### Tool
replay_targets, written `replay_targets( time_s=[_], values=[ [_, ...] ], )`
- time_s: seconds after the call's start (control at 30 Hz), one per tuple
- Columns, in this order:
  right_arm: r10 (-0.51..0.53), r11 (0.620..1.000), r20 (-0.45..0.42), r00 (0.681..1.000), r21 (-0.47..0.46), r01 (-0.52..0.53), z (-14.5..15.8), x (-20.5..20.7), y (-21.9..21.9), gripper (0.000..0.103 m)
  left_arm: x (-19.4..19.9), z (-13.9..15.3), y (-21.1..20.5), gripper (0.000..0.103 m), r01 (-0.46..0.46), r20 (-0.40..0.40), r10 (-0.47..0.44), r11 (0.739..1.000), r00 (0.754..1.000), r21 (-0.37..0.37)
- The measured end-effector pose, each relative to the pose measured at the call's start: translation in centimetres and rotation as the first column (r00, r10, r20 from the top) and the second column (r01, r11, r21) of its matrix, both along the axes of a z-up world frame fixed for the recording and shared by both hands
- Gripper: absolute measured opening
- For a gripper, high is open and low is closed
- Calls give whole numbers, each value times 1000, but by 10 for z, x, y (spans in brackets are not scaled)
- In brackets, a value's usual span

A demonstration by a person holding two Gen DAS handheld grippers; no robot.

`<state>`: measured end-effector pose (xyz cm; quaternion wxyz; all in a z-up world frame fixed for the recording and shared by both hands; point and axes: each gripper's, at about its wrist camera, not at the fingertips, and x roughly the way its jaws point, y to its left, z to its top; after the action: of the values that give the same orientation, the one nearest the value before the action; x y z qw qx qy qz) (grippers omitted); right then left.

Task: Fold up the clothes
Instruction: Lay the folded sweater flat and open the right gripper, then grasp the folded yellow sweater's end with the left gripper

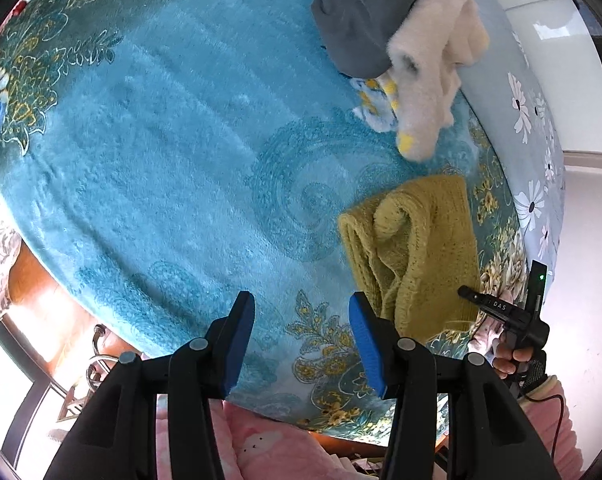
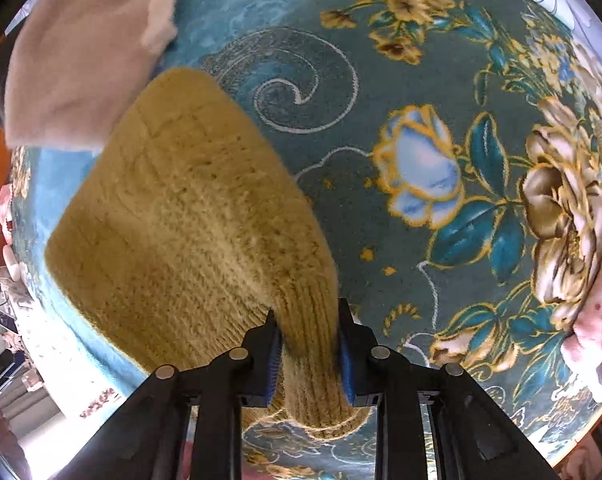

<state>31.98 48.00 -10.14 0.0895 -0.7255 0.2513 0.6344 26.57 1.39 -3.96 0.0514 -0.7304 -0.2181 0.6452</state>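
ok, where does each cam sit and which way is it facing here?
Left wrist: on the left tongs, looking steeply down at the teal blanket; its open blue pads and the person's right hand show.
Right wrist: on the right tongs, looking steeply down, shut on the yellow sweater.
Shared: sweater, blanket, cream fleece garment.
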Motion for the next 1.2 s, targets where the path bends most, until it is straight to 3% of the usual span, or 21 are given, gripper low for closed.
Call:
replay_targets(
  time_s=[0.13,0.27,0.43,0.63,0.7,0.83,0.97,1.07,1.2],
  values=[
    [5,999,-4,1000,46,-5,12,6,-3,38,-10,1,5,50,3,0,-3,1000,1000,25],
    [-119,987,-63,991,104,125,46,26,12,45,-29,-3,17,50,19,-7,-18,997,1000,69],
    [-313,941,-142,939,82,327,85,46,0,52,-54,-14,47,50,70,-12,-69,989,998,131],
    [-469,879,-103,877,48,475,99,80,-21,59,-79,-28,75,53,185,-50,-180,974,982,132],
    [-524,849,-104,846,21,528,106,81,-27,67,-85,-35,76,56,207,-53,-202,970,978,130],
    [-598,800,-115,793,-29,599,112,64,-34,72,-98,-55,57,59,171,-23,-169,972,985,160],
    [-635,772,-135,761,-75,631,122,48,-43,75,-112,-68,38,61,125,-7,-126,975,992,185],
    [-641,767,-147,753,-99,634,128,44,-51,75,-123,-73,38,62,134,-13,-134,967,991,215],
    [-628,778,-117,770,-83,622,126,46,-62,75,-137,-77,57,64,184,-27,-184,945,983,270]
  ],
)
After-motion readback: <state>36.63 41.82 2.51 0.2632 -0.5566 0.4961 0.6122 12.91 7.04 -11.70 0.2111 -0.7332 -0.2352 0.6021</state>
